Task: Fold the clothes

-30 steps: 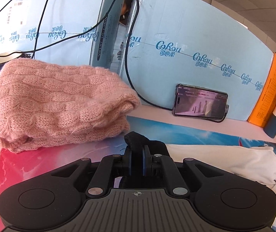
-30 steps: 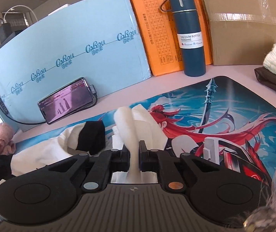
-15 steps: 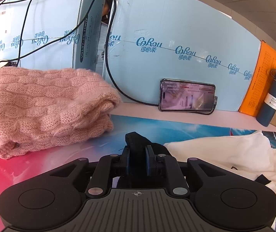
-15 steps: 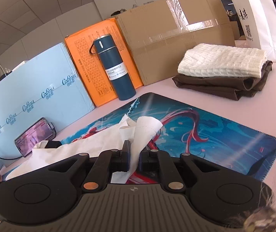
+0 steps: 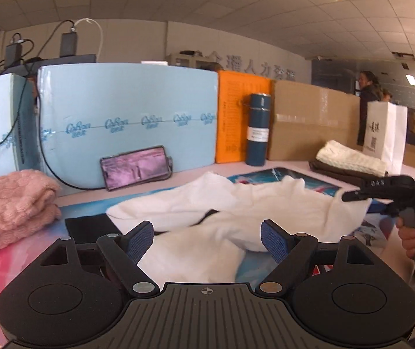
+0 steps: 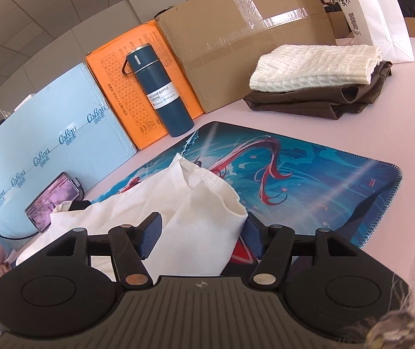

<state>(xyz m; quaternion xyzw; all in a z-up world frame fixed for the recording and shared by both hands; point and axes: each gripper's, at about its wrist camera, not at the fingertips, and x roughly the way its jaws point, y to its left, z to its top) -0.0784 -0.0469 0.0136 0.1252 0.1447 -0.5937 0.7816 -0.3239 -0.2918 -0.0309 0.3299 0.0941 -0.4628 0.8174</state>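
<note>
Both claws, clamped on the white garment (image 5: 236, 203) half a second ago, now stand apart: left claw (image 5: 207, 237), right claw (image 6: 200, 234); cloth released, spread mid-frame on the mat (image 6: 323, 174), likely ready for regrasping

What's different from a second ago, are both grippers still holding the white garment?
No. Both let go: the left gripper, earlier shut on the black cuff, and the right gripper, earlier shut on white cloth, now stand open. The white garment lies loosely spread on the printed mat. The pink sweater, phone and bottle are unmoved.
</note>
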